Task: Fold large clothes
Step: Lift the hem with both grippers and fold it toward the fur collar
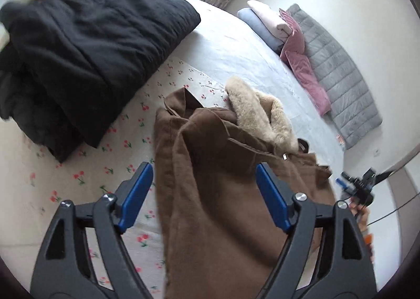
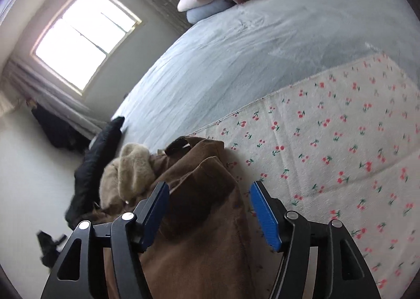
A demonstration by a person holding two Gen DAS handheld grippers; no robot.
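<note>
A brown coat (image 1: 223, 194) with a beige fur collar (image 1: 260, 112) lies bunched on the cherry-print sheet (image 1: 86, 175) spread over the bed. My left gripper (image 1: 204, 169) hangs open above the coat's body, its blue pads (image 1: 136, 196) wide apart and pressing on nothing. In the right wrist view the same coat (image 2: 199, 220) lies under my right gripper (image 2: 210, 187), which is also open. A raised brown fold sits between its pads (image 2: 265, 217) without being pinched. The fur collar (image 2: 131, 170) lies to its left.
A big folded black padded garment (image 1: 86, 57) fills the bed's left side. Folded pale blue and pink clothes (image 1: 265, 23), a pink cushion (image 1: 304, 68) and a grey quilted pad (image 1: 341, 76) line the far wall. A window (image 2: 84, 36) is at the left. A hand (image 1: 362, 216) shows at the right.
</note>
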